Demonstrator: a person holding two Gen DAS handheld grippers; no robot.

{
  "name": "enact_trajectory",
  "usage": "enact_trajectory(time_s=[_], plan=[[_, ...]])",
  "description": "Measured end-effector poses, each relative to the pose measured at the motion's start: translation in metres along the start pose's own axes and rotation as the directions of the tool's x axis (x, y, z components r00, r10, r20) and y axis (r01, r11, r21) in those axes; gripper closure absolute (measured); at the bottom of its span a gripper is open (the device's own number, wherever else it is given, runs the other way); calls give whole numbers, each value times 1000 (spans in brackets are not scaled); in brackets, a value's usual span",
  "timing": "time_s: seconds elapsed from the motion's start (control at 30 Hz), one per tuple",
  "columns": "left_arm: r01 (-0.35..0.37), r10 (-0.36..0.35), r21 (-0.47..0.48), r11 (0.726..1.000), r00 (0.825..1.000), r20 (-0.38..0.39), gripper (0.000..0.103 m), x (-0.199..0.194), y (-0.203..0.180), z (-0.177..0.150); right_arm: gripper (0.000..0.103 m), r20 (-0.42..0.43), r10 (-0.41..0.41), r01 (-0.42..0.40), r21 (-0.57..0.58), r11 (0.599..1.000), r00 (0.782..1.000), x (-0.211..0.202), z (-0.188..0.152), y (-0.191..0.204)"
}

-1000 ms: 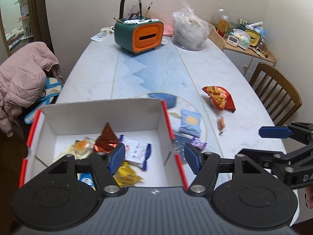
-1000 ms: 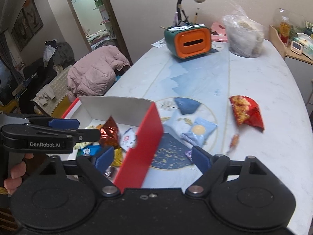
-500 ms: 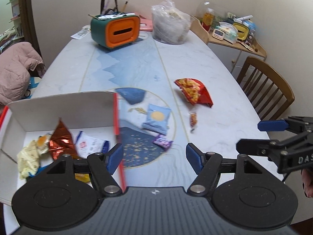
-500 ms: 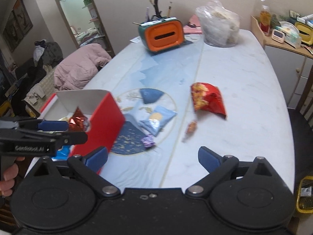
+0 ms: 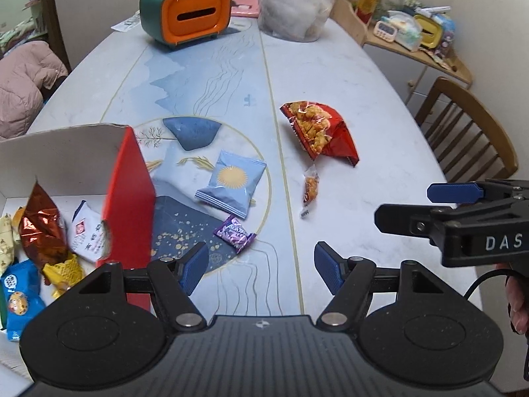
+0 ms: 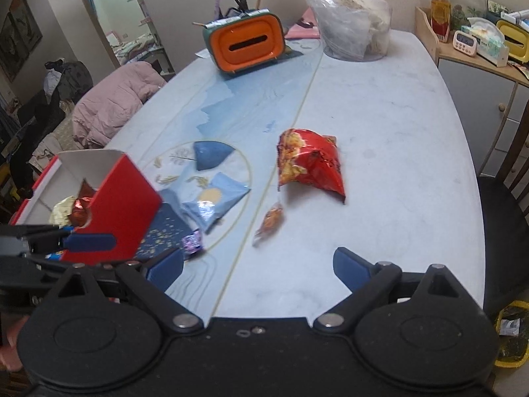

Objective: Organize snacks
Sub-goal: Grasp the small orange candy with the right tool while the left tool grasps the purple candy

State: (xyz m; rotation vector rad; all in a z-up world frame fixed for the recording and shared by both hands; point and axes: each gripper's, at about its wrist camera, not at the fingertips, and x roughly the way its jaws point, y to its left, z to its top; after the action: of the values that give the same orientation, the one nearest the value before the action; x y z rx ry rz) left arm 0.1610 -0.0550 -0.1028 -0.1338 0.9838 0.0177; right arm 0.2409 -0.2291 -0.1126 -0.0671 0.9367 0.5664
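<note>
Hovering with fingers spread and empty, the left gripper (image 5: 261,264) and right gripper (image 6: 258,269) face four loose snacks on the table (image 5: 330,66): purple candy (image 5: 234,233), blue packet (image 5: 231,183), small orange packet (image 5: 310,187), red chip bag (image 5: 319,129). Only the left view shows the several snacks filling the red box (image 5: 130,182). Farthest stands one orange tissue holder (image 6: 248,43).

Pale walls surround a marbled table (image 6: 380,125), a wooden chair (image 5: 469,125) and a doorway (image 6: 132,23).
</note>
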Motion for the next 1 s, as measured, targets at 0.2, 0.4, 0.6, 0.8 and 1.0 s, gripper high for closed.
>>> enact_trajectory(time_s=[0.2,0.4,0.6,0.8,1.0], plan=[[-65,61,-61,996,997,-54,33,33,0,6,12,-45,-16,14,-35,999,999,35,10,-6],[-140,123,-159,977,986,-114,33,63,11,15,16,-83,-25,22,-33,999,996,67,23,-10],[-175,139,-245,954,978,-155,33,80,19,22,26,-115,-55,52,-29,998,992,93,34,-9],[-204,158,-261,943,969,-187,34,92,21,21,44,-138,-70,62,-58,996,988,113,36,1],[-222,175,-255,941,965,-195,38,99,20,19,62,-150,-99,86,-88,992,984,124,33,5]])
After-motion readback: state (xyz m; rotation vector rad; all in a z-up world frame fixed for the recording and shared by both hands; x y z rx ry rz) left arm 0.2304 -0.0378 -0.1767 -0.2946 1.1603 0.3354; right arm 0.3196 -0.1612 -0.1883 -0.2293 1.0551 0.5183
